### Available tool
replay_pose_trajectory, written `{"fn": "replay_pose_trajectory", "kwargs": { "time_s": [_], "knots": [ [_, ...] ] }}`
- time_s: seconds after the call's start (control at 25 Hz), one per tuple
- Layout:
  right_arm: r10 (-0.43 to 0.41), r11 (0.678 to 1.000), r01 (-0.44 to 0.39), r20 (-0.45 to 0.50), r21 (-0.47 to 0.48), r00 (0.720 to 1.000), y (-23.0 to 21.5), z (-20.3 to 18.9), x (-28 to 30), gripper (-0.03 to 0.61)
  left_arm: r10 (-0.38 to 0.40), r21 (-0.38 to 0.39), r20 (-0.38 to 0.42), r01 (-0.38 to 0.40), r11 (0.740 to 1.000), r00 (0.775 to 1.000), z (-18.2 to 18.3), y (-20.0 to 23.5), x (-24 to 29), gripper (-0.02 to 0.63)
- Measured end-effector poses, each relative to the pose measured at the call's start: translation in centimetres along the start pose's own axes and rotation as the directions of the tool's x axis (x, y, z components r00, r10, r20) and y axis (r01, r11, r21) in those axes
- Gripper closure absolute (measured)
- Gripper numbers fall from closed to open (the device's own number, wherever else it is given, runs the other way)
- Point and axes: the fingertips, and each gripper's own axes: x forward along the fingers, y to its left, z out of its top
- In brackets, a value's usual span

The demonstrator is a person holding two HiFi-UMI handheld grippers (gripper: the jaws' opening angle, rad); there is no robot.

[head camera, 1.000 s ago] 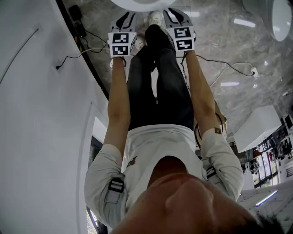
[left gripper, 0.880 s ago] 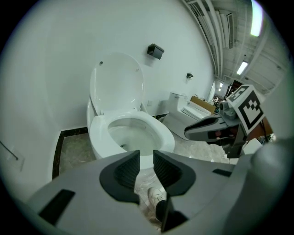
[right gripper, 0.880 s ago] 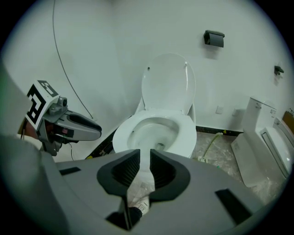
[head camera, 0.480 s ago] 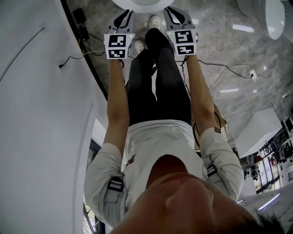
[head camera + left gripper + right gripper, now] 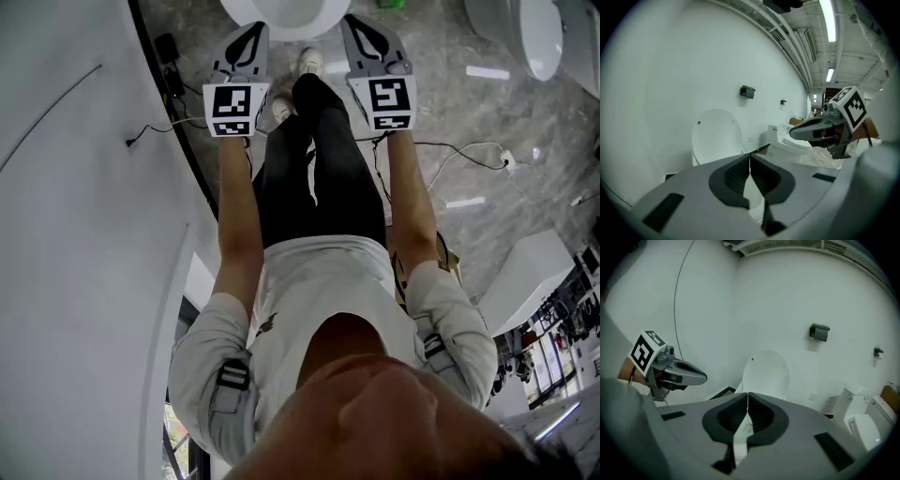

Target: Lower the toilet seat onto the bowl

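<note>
Against the wall [image 5: 811, 296], the toilet seat [image 5: 766, 373] is standing upright. Left tongs [image 5: 750, 158] and right tongs [image 5: 748, 397] are just closing up empty, so it's risking slipping off and slamming.

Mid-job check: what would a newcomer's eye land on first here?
The white oval toilet seat stands upright against the white wall, mid-frame in the right gripper view. Before it, the grey left tool and grey right tool are held side by side, jaws just closed on nothing.
</note>
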Motion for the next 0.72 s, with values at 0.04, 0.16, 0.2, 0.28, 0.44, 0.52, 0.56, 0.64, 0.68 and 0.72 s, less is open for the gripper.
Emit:
{"fn": "replay_pose_trajectory", "kwargs": {
  "time_s": [0.04, 0.16, 0.2, 0.28, 0.44, 0.52, 0.56, 0.64, 0.68, 0.72],
  "knots": [
    [-0.003, 1.0, 0.003, 0.014, -0.003, 1.0, -0.1, 0.8, -0.5, 0.555, 0.003, 0.004, 0.016, -0.003, 1.0, 1.0, 1.0, 0.0, -0.5, 0.589],
    [-0.004, 1.0, 0.005, 0.053, -0.005, 0.999, -0.1, 3.3, -2.0, 0.557, 0.008, 0.021, 0.057, -0.009, 1.0, 0.998, 3.9, -0.2, -2.0, 0.591],
    [-0.003, 1.0, 0.004, 0.065, -0.004, 0.998, 0.0, 4.1, -2.5, 0.557, 0.009, 0.028, 0.069, -0.011, 1.0, 0.998, 4.9, -0.2, -2.5, 0.591],
    [-0.003, 1.0, 0.003, 0.085, -0.003, 0.996, 0.2, 5.5, -3.3, 0.558, 0.014, 0.039, 0.088, -0.017, 0.999, 0.996, 6.5, -0.3, -3.5, 0.591],
    [-0.004, 1.0, 0.005, 0.108, -0.003, 0.994, 0.7, 7.8, -4.8, 0.558, 0.02, 0.055, 0.114, -0.027, 0.998, 0.993, 9.1, -0.4, -5.3, 0.591],
    [-0.003, 1.0, 0.002, 0.117, 0.007, 0.993, 0.7, 8.7, -5.5, 0.558, 0.022, 0.047, 0.126, -0.028, 0.998, 0.992, 10.4, -0.5, -6.0, 0.591],
    [-0.002, 1.0, 0.0, 0.121, 0.015, 0.993, 0.8, 9.2, -5.9, 0.558, 0.024, 0.046, 0.131, -0.03, 0.998, 0.991, 11.0, -0.6, -6.4, 0.591],
    [0.001, 1.0, -0.005, 0.128, 0.029, 0.992, 1.1, 9.9, -6.4, 0.558, 0.03, 0.051, 0.137, -0.037, 0.998, 0.99, 11.9, -0.7, -7.2, 0.591],
    [0.003, 0.999, -0.007, 0.13, 0.033, 0.991, 1.3, 10.2, -6.6, 0.558, 0.033, 0.054, 0.139, -0.041, 0.998, 0.99, 12.2, -0.7, -7.5, 0.591],
    [0.004, 0.999, -0.009, 0.133, 0.035, 0.991, 1.5, 10.4, -6.6, 0.558, 0.035, 0.056, 0.141, -0.043, 0.998, 0.989, 12.3, -0.6, -7.7, 0.591]
  ]
}}
